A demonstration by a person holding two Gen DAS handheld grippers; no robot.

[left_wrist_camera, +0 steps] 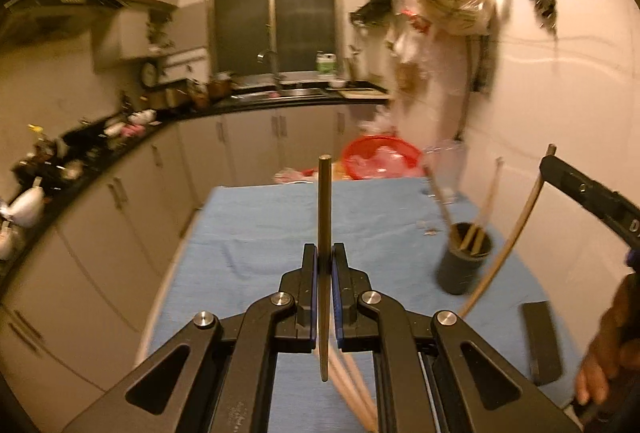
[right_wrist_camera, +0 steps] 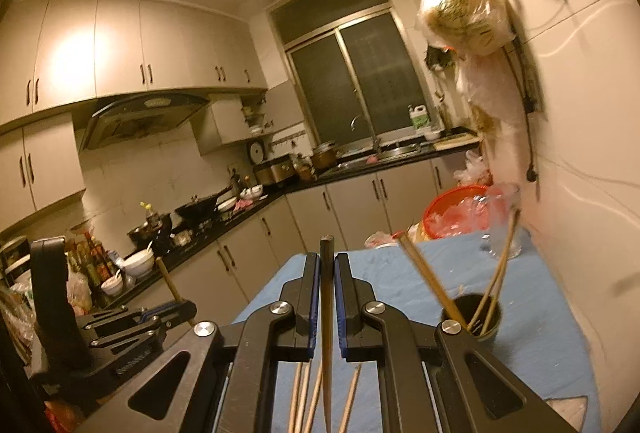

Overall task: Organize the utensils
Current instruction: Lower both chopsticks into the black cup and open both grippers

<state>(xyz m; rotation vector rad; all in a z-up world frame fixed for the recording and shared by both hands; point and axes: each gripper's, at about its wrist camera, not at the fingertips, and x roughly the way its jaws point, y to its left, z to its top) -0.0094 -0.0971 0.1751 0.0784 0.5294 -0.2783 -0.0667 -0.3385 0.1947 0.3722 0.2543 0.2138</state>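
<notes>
The blue-cloth-covered worktop (left_wrist_camera: 248, 233) carries a dark round utensil cup (left_wrist_camera: 464, 265) near the wall, with several wooden chopsticks (left_wrist_camera: 440, 201) leaning in it. No writing can be read; the lettering on the tool bodies is blurred. The left tongs (left_wrist_camera: 324, 253) clamp one dark upright chopstick (left_wrist_camera: 325, 201). The right tongs (right_wrist_camera: 327, 261) clamp another dark chopstick (right_wrist_camera: 327, 293). Only the right view shows loose pale chopsticks (right_wrist_camera: 304, 397) lying beneath.
</notes>
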